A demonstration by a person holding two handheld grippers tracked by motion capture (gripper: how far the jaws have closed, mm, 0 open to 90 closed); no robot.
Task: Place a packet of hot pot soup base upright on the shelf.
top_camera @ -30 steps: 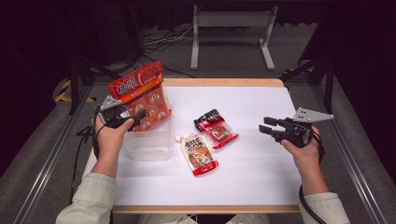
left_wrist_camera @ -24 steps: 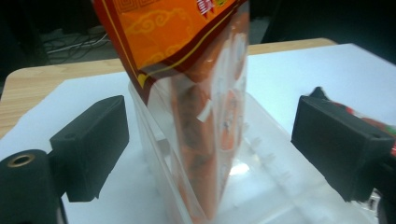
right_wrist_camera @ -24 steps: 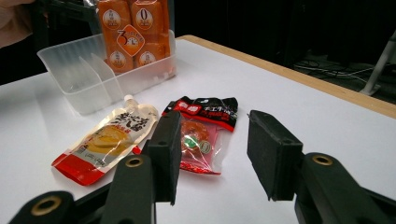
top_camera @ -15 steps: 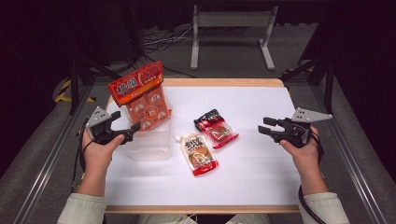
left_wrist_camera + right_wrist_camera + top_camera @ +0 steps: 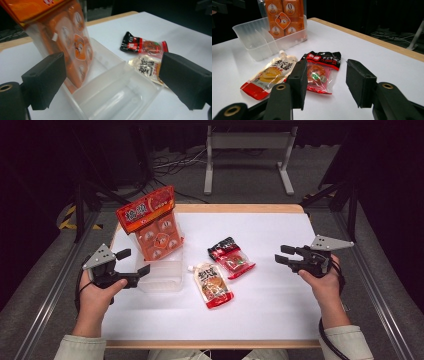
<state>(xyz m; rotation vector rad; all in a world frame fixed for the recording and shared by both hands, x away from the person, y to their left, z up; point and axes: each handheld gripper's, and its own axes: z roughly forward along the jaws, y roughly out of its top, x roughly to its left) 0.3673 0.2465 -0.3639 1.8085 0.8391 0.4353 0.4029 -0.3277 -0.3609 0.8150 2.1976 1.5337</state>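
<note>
The left claw (image 5: 134,263) is held released at the near left of the desk (image 5: 280,300), its jaws spread wide with nothing between them, and it is pointed at the clear bin (image 5: 161,275) just ahead of it; whether the jaw tips touch the bin wall cannot be told. In the left gripper view the bin (image 5: 117,92) is seen between and beyond the jaws, divided by a clear partition, and the orange pack (image 5: 67,42) is stood tilted in the compartment farther from the claw, leaning out over the rim. In the high view the pack (image 5: 152,225) is seen rising above the bin's far end. The right claw (image 5: 284,255) is likewise held released, jaws apart and empty, well apart from the bin at the right side of the desk. Ahead of it two sachets are laid flat on the desk: the red sachet (image 5: 320,72), seen between its jaws in the right gripper view, and the spouted pouch (image 5: 270,73) just beside it, toward the bin. Both are placed between the two claws, outside the bin.
</note>
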